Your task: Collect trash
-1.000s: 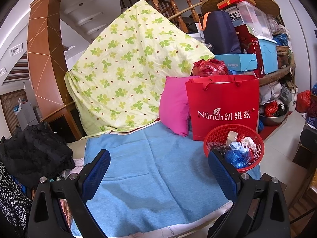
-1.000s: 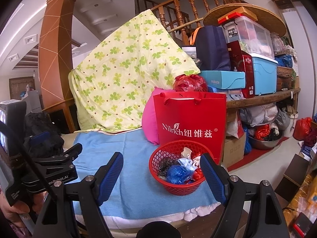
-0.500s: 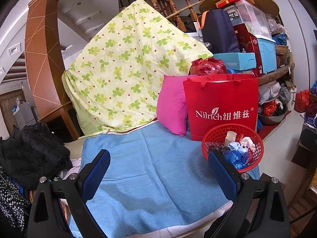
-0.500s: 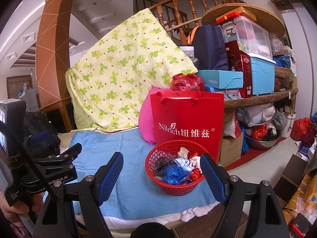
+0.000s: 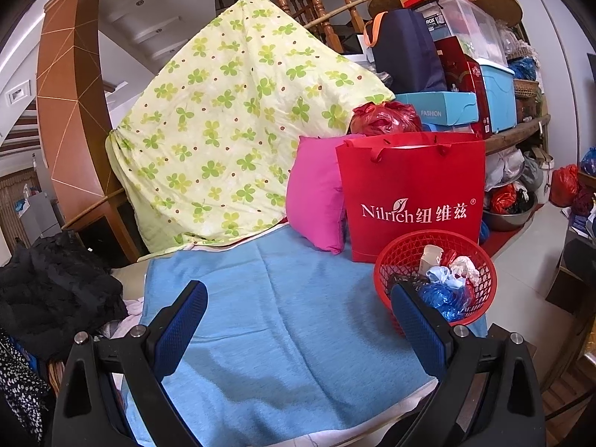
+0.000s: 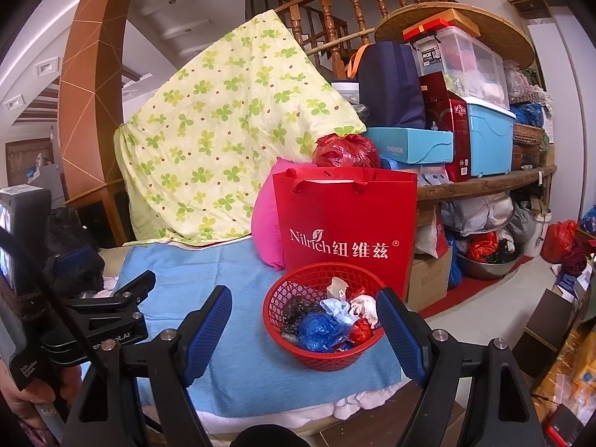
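The left gripper (image 5: 298, 320) hangs over a light blue towel-like cloth (image 5: 268, 298) spread on a surface whose kind cannot be told, and its blue-padded fingers (image 5: 182, 320) stand wide apart with nothing but bare cloth between them. Just beyond the tip of its right-hand finger sits a round red plastic mesh basket (image 5: 480, 260), near the cloth's right edge. Inside lies the crumpled trash (image 5: 447, 279): a blue plastic wad, white paper or tissue, a pale carton-like piece and bits of shiny red wrapper.

The right gripper (image 6: 303, 311) also has its fingers (image 6: 208, 316) spread wide and empty. From this view the red basket (image 6: 290, 290) lies between the two fingertips and a little beyond them, closer to the right-hand finger, whose pad overlaps the basket's rim in the picture; whether they touch cannot be told. The trash (image 6: 327, 316) fills the basket's bottom.

Directly behind the basket, further out from the fingertips, a red paper gift bag with white lettering (image 6: 346, 219) stands upright. A bright pink cushion (image 6: 266, 223) leans just to the left of the bag, and a pale yellow quilt printed with green clovers (image 6: 223, 138) drapes down behind both. At the far left of the right wrist view, the other gripper's black body shows beside the left-hand finger, gripped by a person's hand (image 6: 22, 398).
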The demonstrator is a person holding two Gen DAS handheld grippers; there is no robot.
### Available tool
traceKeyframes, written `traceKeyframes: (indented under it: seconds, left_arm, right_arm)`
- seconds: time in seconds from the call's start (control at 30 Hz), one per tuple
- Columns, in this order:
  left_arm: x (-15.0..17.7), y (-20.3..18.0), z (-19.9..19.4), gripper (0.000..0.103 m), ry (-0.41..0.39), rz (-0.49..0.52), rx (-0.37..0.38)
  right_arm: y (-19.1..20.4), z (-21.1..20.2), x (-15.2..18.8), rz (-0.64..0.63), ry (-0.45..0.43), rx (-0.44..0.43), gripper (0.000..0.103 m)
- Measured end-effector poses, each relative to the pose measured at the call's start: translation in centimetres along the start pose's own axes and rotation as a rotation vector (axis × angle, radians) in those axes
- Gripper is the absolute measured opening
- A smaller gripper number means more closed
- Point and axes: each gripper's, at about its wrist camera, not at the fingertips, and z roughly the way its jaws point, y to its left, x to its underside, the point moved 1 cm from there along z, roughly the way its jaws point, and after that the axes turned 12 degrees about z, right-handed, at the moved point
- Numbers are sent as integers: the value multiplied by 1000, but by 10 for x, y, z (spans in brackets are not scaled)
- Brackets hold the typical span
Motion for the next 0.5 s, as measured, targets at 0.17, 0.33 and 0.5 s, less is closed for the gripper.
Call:
traceKeyframes:
  seconds: [0.17,0.33,0.5]
  left_arm:
    - [-2,-3,9,99,7,7,12]
    - [-5,-4,17,99,12,12,21]
    - [-7,-5,26,99,12,22,32]
  right_arm:
    - [0,6,-2,-3,2,13,83]
    - [-1,13,-5,1,1,23,83]
    - [0,22,-8,-4,6,32,83]
